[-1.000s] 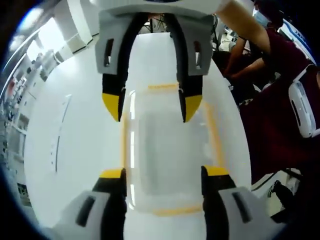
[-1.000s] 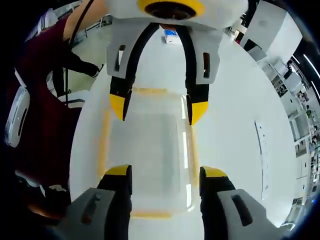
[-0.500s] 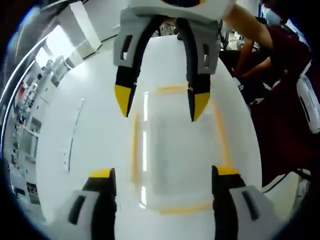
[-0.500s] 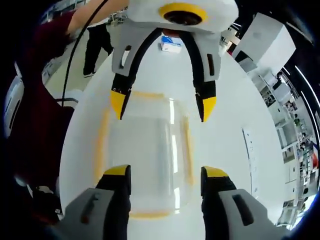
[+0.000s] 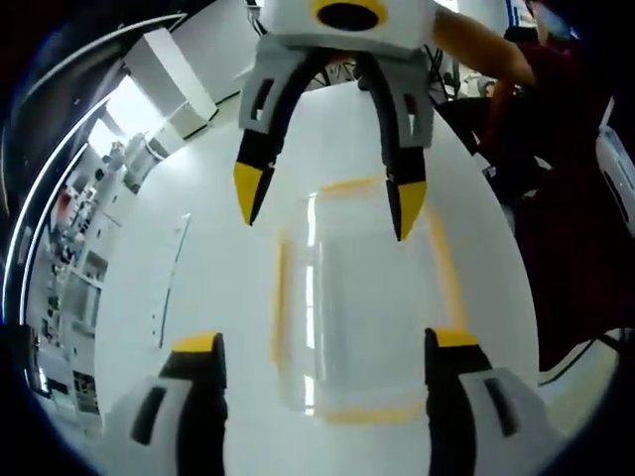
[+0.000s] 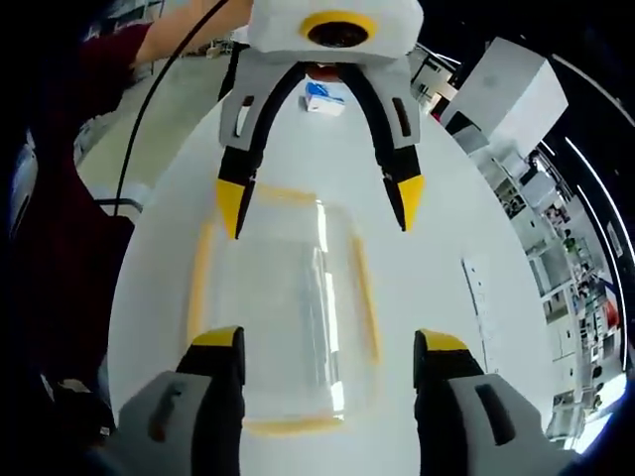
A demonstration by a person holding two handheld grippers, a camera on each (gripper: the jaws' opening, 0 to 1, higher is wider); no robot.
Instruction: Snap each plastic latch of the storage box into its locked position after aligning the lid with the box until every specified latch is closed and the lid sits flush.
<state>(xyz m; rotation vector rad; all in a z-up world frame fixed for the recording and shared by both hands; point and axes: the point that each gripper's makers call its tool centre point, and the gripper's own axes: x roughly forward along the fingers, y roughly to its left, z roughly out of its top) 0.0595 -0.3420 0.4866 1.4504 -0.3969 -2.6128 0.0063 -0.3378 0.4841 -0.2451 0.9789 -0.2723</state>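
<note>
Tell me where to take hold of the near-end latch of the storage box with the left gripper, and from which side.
Probably the yellow latch along the near short end of the clear storage box, taken from above. The left gripper is open and straddles that end. The latch runs as a flat strip along the rim, so pressing down and inward on its middle seems best. Whether it is already locked cannot be told.

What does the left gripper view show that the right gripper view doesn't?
Left gripper view: what looks like a bright window at the room's edge. Right gripper view: a blue-and-white packet at the table's far end and a black cable. Both: the clear box with yellow latches on the white table, the open left gripper and open right gripper facing each other over it, and a person's arm.
</note>
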